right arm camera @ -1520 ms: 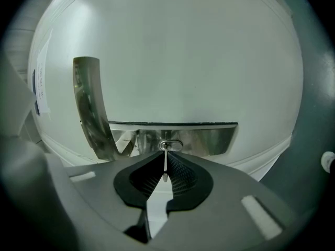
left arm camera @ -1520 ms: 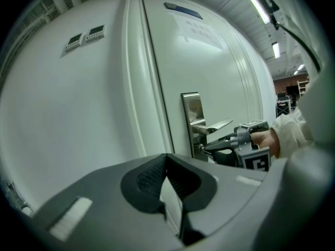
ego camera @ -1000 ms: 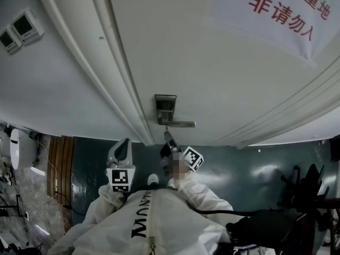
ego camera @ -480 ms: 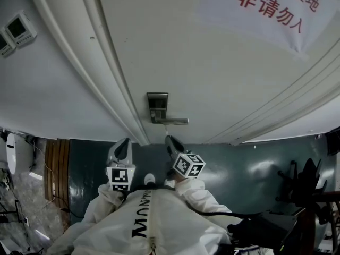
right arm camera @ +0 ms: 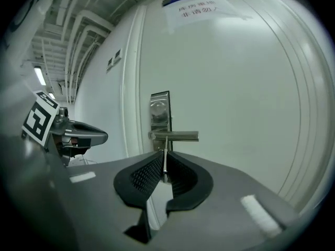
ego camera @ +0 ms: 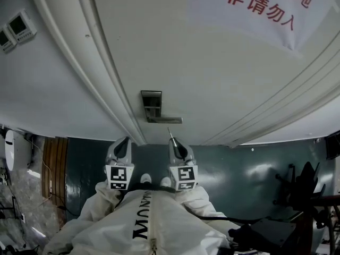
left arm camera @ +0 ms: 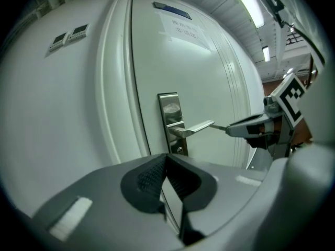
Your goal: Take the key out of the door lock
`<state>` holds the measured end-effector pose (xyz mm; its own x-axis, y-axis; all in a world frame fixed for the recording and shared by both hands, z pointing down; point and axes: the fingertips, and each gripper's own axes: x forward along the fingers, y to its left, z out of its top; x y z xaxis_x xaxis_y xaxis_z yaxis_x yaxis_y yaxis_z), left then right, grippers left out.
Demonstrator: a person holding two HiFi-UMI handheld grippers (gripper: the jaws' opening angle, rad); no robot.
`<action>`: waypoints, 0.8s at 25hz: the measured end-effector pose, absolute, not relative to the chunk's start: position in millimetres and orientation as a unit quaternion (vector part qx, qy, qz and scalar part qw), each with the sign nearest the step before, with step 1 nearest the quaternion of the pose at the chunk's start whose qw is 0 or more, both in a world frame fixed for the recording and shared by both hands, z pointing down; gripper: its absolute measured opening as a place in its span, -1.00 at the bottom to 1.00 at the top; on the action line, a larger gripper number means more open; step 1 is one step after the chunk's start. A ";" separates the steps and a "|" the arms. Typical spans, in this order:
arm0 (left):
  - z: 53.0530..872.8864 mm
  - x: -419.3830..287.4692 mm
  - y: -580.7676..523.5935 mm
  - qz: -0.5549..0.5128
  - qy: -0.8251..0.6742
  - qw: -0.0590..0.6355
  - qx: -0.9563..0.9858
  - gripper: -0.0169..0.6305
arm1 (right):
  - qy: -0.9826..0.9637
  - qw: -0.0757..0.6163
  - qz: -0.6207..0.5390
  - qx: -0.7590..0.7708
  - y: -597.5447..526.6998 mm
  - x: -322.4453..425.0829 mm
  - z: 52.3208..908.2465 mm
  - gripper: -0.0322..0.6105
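Looking at a white door (ego camera: 212, 78) with a silver lock plate (ego camera: 151, 103) and a lever handle (ego camera: 165, 120) sticking out to the right of it. Pinching the key (right arm camera: 165, 149) in the right gripper (right arm camera: 164, 167), jaws squeezed onto the flat of it, thin blade poking straight out past the tips. So already out of the lock, clear of the keyhole (left arm camera: 179, 150) sitting low on the plate under the handle. Pointing the blade at the door, with the tip close to the free end of the lever in the left gripper view. Can't say for sure whether it's touching or just shy of it.

Holding the left gripper (left arm camera: 166, 163) back from the door, aimed roughly at the lock, jaws pressed together with nothing between them. Holding both grippers side by side in the head view, left one a bit further from the handle, with white sleeves (ego camera: 204, 200) right behind them.

Also spotting a paper sign (ego camera: 260, 8) with red Chinese characters high up on the door. And off to the left on the wall, two small control panels (ego camera: 15, 30).
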<state>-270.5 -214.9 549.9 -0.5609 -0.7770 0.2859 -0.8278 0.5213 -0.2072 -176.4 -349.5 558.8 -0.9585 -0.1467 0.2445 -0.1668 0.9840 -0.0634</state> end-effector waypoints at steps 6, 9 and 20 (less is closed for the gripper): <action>557.6 -247.7 -207.6 0.167 -0.871 0.088 0.454 -0.95 | -0.992 0.096 0.046 0.071 -344.9 -158.8 546.9 -0.83; 558.7 -237.2 -200.0 0.169 -0.868 0.086 0.458 -0.95 | -0.992 0.093 0.049 0.073 -337.8 -147.5 545.2 -0.83; 543.1 -203.6 -139.8 0.159 -0.856 0.047 0.490 -0.95 | -0.987 0.070 0.040 0.141 -298.9 -99.3 524.0 -0.83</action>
